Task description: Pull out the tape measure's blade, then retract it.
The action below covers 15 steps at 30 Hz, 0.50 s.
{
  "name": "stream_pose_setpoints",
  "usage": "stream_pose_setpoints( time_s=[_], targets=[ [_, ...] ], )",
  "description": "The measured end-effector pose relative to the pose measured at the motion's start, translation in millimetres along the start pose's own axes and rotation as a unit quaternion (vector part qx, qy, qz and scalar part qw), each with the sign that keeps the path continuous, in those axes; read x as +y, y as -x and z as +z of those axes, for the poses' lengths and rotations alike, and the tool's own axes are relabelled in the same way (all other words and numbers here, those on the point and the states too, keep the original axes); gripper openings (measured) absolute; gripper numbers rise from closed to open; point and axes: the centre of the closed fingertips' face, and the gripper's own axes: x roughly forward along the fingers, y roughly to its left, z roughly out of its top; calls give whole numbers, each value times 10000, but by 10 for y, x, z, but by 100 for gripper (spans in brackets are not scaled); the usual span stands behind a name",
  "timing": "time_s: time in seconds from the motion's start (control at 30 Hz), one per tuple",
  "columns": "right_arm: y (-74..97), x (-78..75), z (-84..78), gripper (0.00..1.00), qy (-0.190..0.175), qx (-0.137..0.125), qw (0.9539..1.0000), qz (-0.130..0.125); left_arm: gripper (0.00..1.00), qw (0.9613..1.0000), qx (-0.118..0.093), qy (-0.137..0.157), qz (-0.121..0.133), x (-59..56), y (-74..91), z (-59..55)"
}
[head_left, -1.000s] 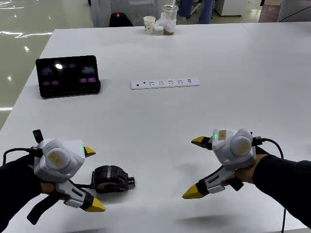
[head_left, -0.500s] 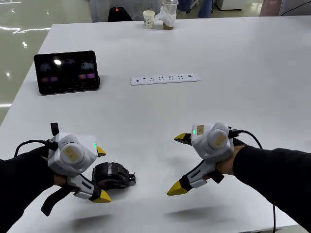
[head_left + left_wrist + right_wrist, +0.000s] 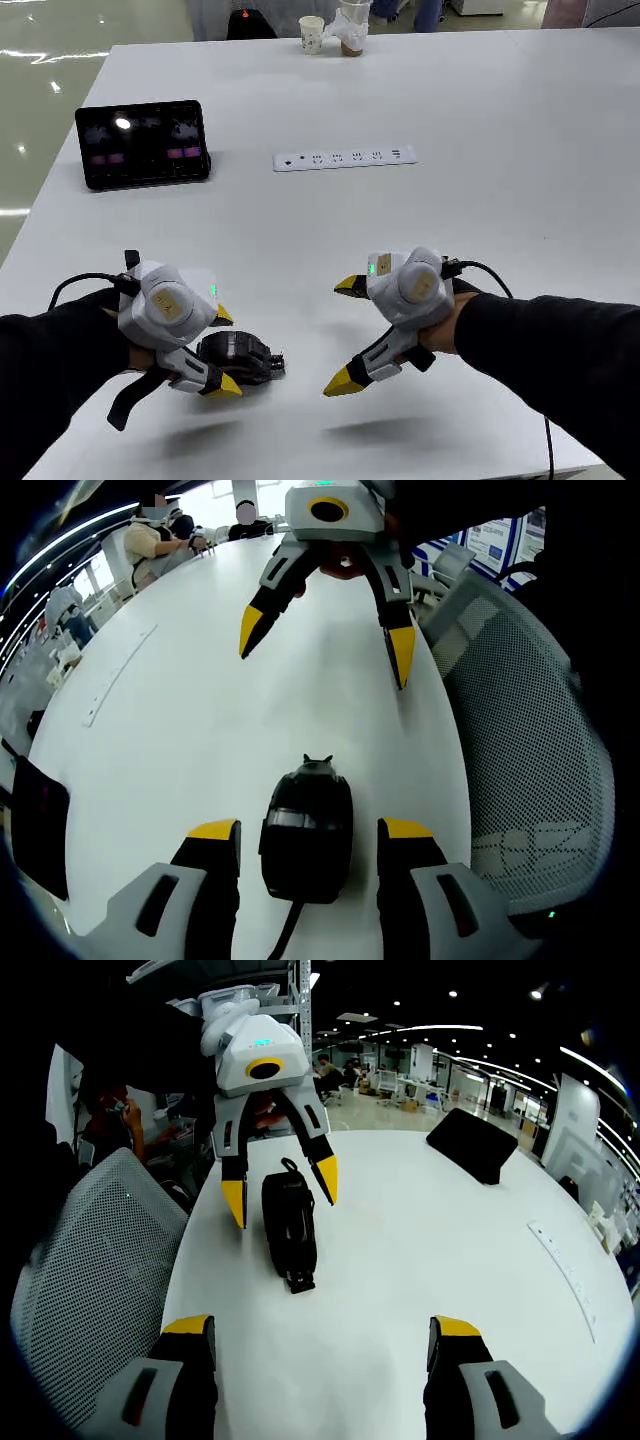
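A black tape measure [image 3: 243, 358] lies on the white table [image 3: 480, 180] near the front left, its blade tip pointing right. My left gripper [image 3: 225, 351] is open and straddles its case, one yellow tip on each side. In the left gripper view the tape measure [image 3: 307, 828] sits between the jaws with a small gap on both sides, and my left gripper [image 3: 309, 830] does not clamp it. My right gripper [image 3: 343, 332] is open, a short way right of the tape's tip, facing it. From the right gripper view, the tape measure [image 3: 288, 1222] lies ahead under the left gripper [image 3: 280, 1192].
A dark tablet [image 3: 143, 143] stands at the back left. A white power strip [image 3: 345, 158] lies mid-table, and cups [image 3: 335, 30] sit at the far edge. A grey mesh chair [image 3: 520, 730] is just off the table's near edge.
My left gripper slid right until its jaws straddle the tape measure. My right gripper moved left toward the tape's tip. The tape measure stayed in place.
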Motion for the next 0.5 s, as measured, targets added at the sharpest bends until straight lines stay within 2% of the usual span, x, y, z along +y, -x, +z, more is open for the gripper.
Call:
stream_pose_setpoints(
  time_s=[0.17, 0.2, 0.23, 0.5],
  targets=[
    [-93, 14, 41, 81, -30, -25, 10000, 25, 42, 10000, 40, -7, 20, 14, -33, 16],
    [-105, 25, 46, 80, -14, -19, 10000, 41, 39, 10000, 49, -18, 14, 10, -45, 18],
    [-131, 46, 49, 79, 33, -4, 10000, 79, 31, 9999, 101, -87, 54, 20, -61, 8],
    [-253, 123, 45, 63, 149, 112, 9996, 206, 30, 9998, 8, -133, 117, 18, -67, 0]
  ],
)
